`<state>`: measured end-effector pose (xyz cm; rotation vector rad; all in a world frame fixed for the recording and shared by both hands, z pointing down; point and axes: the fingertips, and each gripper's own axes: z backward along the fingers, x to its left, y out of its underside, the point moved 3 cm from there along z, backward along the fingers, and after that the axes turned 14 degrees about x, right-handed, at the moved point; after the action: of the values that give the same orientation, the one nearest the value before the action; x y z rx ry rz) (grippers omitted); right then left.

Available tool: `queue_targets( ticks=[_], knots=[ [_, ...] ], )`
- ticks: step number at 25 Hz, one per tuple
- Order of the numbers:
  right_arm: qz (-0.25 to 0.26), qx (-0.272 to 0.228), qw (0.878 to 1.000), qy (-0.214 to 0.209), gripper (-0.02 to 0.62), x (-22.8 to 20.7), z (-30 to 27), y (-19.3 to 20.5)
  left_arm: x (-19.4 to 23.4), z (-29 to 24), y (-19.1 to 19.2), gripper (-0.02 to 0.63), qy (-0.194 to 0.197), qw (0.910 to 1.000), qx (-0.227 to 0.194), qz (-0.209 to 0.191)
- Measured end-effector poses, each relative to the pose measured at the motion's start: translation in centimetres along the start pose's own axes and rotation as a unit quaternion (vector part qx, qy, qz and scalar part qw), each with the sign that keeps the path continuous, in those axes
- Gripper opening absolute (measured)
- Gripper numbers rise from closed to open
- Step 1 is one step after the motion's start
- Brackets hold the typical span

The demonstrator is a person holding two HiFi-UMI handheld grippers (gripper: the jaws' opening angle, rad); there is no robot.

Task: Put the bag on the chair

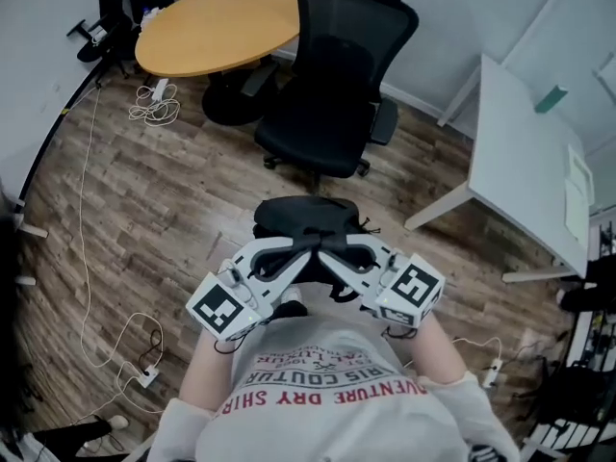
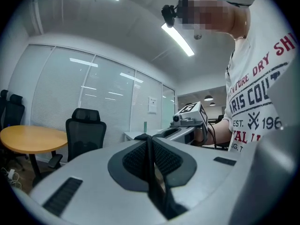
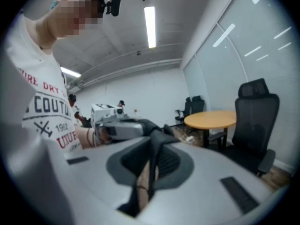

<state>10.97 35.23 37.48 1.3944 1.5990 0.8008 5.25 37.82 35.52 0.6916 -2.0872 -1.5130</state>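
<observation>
The black bag (image 1: 306,218) hangs in front of me, just above the wooden floor, with its top strap pinched from both sides. My left gripper (image 1: 302,246) is shut on the strap (image 2: 151,172), which runs as a dark band between its jaws (image 2: 149,142). My right gripper (image 1: 329,246) is shut on the same strap (image 3: 153,165), tip to tip with the left one (image 3: 152,137). A black office chair (image 1: 327,114) stands a short way beyond the bag with nothing on its seat. It also shows as the chair (image 2: 84,135) at the left and the chair (image 3: 253,121) at the right.
A round wooden table (image 1: 217,27) stands behind the chair at the left. A white desk (image 1: 525,162) is at the right. Cables (image 1: 154,104) and a power strip (image 1: 144,373) lie on the floor at the left. More dark chairs stand at the far left.
</observation>
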Motion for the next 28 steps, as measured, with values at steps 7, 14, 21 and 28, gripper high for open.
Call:
queue_targets(
  ticks=[7, 14, 21, 28],
  knots=[
    [-0.018, -0.003, 1.0, 0.018, 0.044, -5.0, -4.7, -3.6, 7.9, -0.1, -1.0, 0.049, 0.021, 0.9997, 0.014, 0.007],
    [-0.006, 0.012, 1.0, 0.013, 0.044, -11.8, -8.3, -6.0, 15.6, -2.7, -2.0, 0.049, -0.005, 0.9998, 0.009, 0.019],
    [0.022, 0.017, 0.999, -0.019, 0.044, -20.5, -10.1, -7.7, 22.8, -7.7, -3.3, 0.049, -0.014, 0.9992, 0.037, 0.008],
    [0.033, 0.028, 0.999, -0.018, 0.044, -28.3, -10.7, -8.5, 28.2, -13.1, -4.2, 0.049, -0.008, 0.9982, 0.059, -0.007]
  ],
)
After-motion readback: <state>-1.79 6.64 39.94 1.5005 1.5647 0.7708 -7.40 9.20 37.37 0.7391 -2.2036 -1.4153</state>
